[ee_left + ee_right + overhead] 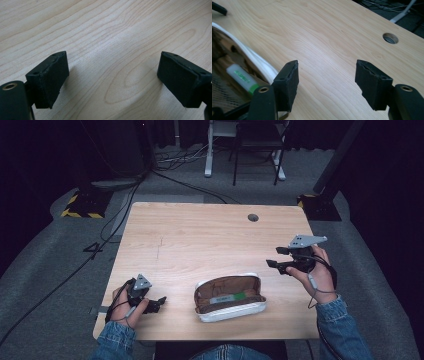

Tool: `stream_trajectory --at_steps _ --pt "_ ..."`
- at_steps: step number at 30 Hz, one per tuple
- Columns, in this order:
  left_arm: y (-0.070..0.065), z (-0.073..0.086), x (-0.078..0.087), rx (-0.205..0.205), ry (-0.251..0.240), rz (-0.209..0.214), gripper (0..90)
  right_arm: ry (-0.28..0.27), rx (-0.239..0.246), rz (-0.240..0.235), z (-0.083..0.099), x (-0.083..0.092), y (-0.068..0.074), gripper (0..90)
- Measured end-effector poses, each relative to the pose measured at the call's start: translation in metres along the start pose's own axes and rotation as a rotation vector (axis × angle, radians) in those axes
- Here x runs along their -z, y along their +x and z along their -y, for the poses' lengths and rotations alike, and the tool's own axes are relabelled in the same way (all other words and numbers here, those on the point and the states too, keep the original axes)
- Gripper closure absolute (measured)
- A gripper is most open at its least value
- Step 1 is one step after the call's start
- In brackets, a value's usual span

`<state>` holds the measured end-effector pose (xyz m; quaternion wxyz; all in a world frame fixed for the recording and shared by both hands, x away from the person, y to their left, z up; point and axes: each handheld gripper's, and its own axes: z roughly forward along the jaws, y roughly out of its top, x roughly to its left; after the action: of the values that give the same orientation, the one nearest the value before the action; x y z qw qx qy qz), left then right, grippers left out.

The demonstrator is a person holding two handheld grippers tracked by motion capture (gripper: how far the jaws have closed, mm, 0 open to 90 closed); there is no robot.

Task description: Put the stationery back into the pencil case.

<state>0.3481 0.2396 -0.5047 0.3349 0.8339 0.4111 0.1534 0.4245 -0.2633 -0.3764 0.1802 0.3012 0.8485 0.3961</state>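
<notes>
I see the case [230,297] lying unzipped near the desk's [200,235] front edge with a pen [227,298] inside, both tongs gaping and empty, left tongs [161,301] at the front-left corner, right tongs [274,257] near the right edge; zipping probably remains.

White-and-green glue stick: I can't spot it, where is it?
In the high view, the white-and-green glue stick lies inside the open brown pencil case at the table's near edge, between both grippers.
</notes>
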Motion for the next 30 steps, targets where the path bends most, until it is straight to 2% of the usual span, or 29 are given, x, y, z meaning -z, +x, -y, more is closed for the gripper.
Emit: stream_trajectory --at_steps 2,4,10,14,19,26,30 --pt "0.0 0.0 0.0 0.0 -0.002 -0.003 10.6 0.002 -0.009 0.01 0.002 -0.001 -0.003 36.4" --pt "0.001 0.0 0.0 -0.001 0.0 -0.007 10.6 0.024 -0.041 0.034 0.011 -0.004 -0.01 36.4" --pt "0.002 0.0 0.0 0.002 0.002 -0.003 9.9 0.043 -0.071 0.064 0.026 -0.013 -0.018 34.9" --pt "0.002 0.0 0.0 0.004 0.006 -0.003 9.8 0.077 -0.125 0.096 0.042 -0.02 -0.025 33.3" --pt "0.002 0.0 0.0 0.003 0.003 -0.005 9.8 0.12 -0.158 0.114 0.061 -0.028 -0.033 32.7" --pt "0.001 0.0 0.0 0.003 0.003 -0.006 9.8 0.148 -0.209 0.131 0.084 -0.039 -0.039 31.7" --pt "0.001 0.0 0.0 0.003 0.003 -0.006 9.8 0.159 -0.215 0.137 0.094 -0.046 -0.04 31.3"
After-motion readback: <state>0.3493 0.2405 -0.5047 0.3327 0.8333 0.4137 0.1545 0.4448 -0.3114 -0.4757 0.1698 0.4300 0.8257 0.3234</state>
